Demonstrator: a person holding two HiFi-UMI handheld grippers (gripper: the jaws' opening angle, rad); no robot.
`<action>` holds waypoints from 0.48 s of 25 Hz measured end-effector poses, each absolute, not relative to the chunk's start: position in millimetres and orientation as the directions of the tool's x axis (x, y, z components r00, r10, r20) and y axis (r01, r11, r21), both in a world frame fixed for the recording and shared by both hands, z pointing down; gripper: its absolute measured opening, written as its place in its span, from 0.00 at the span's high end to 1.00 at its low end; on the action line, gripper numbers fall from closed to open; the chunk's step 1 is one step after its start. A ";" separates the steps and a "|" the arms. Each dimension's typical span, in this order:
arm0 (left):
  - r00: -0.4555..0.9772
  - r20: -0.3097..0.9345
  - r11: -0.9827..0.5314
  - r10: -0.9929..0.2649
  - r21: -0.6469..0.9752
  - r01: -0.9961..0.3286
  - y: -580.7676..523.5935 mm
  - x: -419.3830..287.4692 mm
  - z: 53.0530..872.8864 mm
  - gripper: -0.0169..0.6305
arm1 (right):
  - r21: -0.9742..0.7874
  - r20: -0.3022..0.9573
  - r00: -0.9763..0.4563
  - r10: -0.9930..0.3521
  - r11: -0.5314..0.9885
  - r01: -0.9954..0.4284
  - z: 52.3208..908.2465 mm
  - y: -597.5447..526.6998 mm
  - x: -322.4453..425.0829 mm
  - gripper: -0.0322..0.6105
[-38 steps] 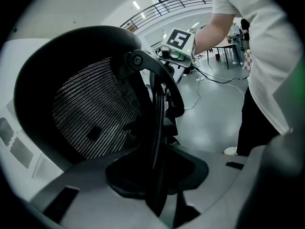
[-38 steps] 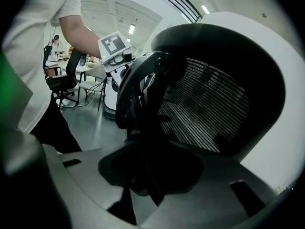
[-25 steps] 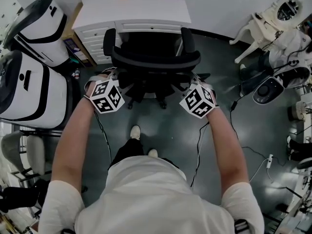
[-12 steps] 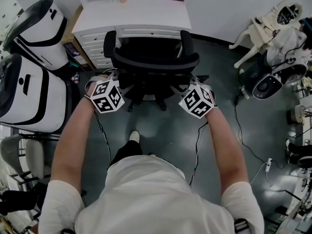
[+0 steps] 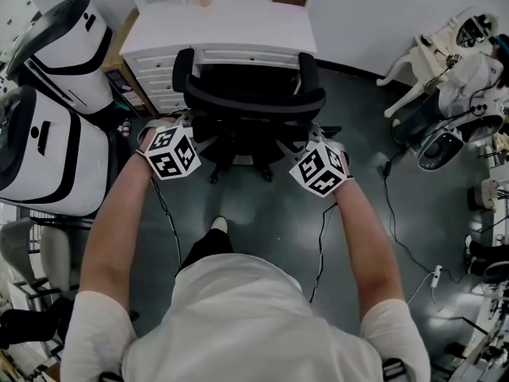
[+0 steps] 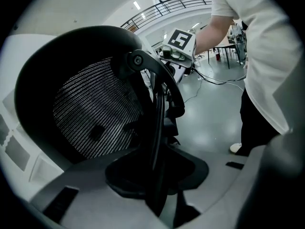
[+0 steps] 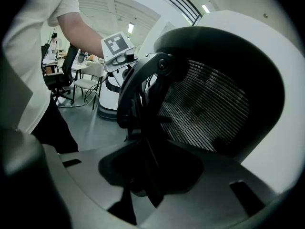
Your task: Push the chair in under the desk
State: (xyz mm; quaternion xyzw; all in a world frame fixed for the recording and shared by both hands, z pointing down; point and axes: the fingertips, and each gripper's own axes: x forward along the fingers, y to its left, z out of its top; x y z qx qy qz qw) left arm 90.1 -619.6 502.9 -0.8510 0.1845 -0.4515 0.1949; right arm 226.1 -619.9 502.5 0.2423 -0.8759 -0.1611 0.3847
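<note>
At the 9 o'clock side of the head view stood two white, black-trimmed machines [image 5: 48, 134], close beside the route, which probably called for a straight, narrow push. The left gripper [image 5: 181, 127], at about 11 o'clock from the person's shoe [image 5: 220, 216], was clenched on the left rim of the backrest [image 5: 253, 102]; its own view showed that thin black rim running down between the jaws. The chair [image 5: 242, 74] stood at 12 o'clock, its front at the edge of the white desk [image 5: 231, 30], seemingly not yet tucked fully under. The right gripper [image 5: 314, 139], at 1 o'clock, clasped the opposite rim the same way. Holding both edges at matching height likely kept the wheeled chair from swivelling as it rolled. Towards 3 o'clock a cable [image 5: 394, 213] trailed on the floor, away from the chair's base.
</note>
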 end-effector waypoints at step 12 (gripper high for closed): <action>0.537 0.695 -0.859 -0.477 -0.498 -0.119 -632.1 79.1 501.6 0.77 | 0.472 0.589 -0.578 -0.565 0.821 -0.322 501.5 -628.7 214.4 0.75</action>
